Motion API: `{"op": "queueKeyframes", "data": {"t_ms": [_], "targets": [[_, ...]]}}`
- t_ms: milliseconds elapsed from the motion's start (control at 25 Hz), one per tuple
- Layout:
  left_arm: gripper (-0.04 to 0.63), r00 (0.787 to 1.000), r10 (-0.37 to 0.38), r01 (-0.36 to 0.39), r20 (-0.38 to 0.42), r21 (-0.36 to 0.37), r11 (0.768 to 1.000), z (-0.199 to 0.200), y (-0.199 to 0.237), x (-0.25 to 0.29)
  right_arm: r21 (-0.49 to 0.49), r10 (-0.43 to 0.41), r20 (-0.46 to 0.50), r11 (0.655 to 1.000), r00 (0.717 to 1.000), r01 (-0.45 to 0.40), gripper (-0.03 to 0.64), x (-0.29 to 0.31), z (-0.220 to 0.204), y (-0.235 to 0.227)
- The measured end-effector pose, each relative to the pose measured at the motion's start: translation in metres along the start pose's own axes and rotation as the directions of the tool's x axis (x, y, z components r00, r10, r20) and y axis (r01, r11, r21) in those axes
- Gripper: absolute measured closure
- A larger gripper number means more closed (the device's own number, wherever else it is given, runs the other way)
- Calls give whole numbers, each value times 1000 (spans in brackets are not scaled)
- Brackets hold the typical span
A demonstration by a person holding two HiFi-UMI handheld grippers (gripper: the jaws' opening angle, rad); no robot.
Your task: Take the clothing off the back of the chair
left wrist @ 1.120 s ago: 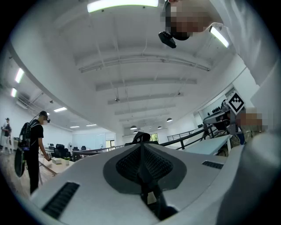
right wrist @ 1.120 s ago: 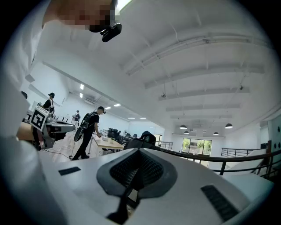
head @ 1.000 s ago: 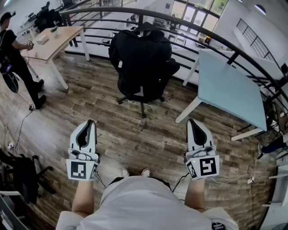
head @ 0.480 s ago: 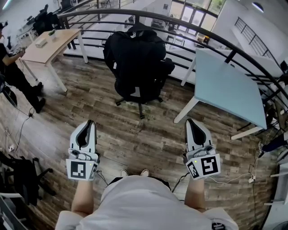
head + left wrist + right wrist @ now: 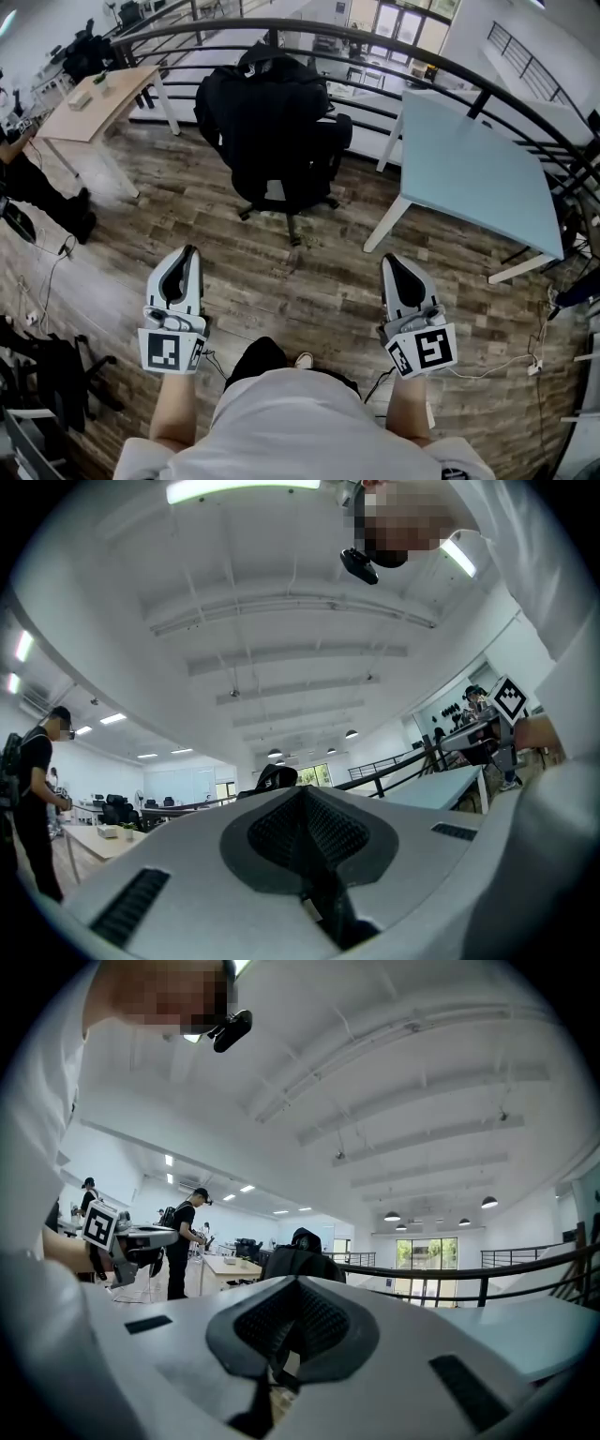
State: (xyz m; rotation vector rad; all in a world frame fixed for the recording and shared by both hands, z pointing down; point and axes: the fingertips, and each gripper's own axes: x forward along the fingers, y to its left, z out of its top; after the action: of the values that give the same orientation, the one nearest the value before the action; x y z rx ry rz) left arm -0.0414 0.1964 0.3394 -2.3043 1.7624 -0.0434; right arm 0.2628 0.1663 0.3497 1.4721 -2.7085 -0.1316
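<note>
Closed and empty, the left gripper (image 5: 187,253) and right gripper (image 5: 393,262) are risking rolling the chair (image 5: 287,192) by tugging clothing (image 5: 265,117) off its back.

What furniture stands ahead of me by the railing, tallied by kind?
Tables: 2 (wooden table, light blue table)
Office chairs: 1 (black chair, with black clothing draped over its back)
Total: 3
</note>
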Motion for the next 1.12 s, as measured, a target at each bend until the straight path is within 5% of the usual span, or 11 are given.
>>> {"op": "queueKeyframes", "data": {"t_ms": [320,680,1120], "targets": [[555,999,6,-6,-32,-27,1000,-28,24,46,17,21,-29,1000,999,-20,597,58,-12,-17],[555,999,9,-12,-32,-83,997,-79,117,134,-27,32,-60,999,998,-34,597,202,-9,-9],[555,992,-125,121,-11,-167,978,-115,171,231,-33,-35,-79,999,996,33,597,313,9,-18]]}}
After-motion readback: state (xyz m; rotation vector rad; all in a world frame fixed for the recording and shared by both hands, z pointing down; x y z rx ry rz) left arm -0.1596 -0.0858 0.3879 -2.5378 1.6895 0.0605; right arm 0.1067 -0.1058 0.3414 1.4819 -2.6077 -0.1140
